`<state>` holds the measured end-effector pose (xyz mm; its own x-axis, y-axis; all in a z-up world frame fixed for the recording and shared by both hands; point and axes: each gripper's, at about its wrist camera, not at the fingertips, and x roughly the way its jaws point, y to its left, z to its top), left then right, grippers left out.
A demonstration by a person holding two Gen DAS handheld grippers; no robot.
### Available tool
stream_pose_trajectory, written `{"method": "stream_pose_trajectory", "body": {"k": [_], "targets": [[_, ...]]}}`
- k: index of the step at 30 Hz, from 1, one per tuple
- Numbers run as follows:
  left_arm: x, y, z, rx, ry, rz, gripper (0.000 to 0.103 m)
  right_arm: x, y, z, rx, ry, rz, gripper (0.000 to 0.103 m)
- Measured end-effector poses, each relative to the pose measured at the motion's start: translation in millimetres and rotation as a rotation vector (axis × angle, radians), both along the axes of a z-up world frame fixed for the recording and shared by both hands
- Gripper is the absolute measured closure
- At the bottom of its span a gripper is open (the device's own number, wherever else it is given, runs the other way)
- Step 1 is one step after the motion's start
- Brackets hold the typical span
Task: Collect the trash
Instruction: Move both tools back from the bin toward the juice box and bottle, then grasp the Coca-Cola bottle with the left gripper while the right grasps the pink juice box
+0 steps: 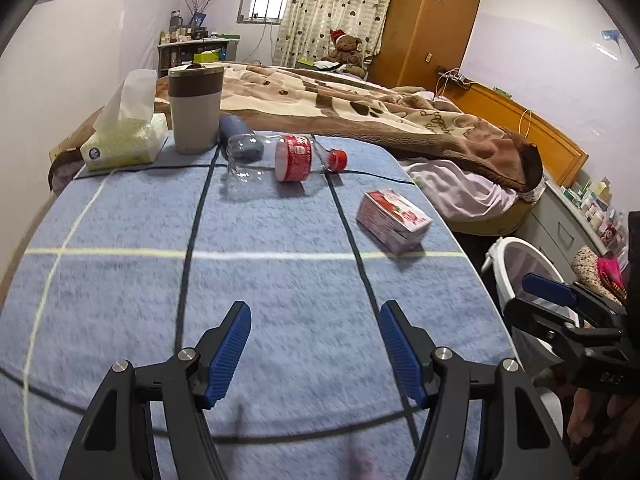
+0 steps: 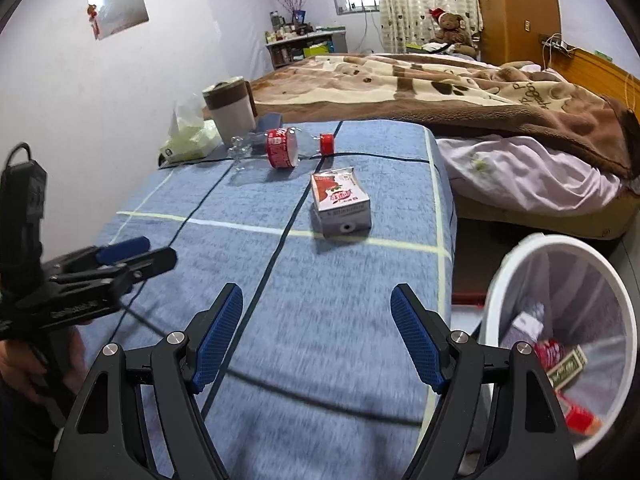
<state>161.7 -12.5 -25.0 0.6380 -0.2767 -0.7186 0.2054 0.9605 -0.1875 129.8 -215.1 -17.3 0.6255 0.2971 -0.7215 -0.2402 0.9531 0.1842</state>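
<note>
While both tools hover empty over the blue-clothed surface (image 1: 120, 280), the left tool (image 1: 315, 356) and right tool (image 2: 317, 336) each stand with jaws apart. Two pieces of trash lie ahead: one clear bottle (image 1: 286, 156) at twelve o'clock and one pink carton (image 1: 394, 220) at one o'clock. One white bin (image 2: 560, 328) waits at three o'clock. One cup (image 1: 195, 106) and one tissue pack (image 1: 128, 140) sit at eleven.

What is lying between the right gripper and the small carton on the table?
Nothing: in the right wrist view only bare blue cloth lies between the open right gripper and the carton.
</note>
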Motion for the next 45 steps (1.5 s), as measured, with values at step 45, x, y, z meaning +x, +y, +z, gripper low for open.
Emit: {"method": "stream_pose_trajectory", "body": {"k": [45], "targets": [[138, 27, 3, 0.110, -0.061, -0.045, 0.036, 93, 16, -31, -0.057, 0.048, 0.003, 0.044]]}}
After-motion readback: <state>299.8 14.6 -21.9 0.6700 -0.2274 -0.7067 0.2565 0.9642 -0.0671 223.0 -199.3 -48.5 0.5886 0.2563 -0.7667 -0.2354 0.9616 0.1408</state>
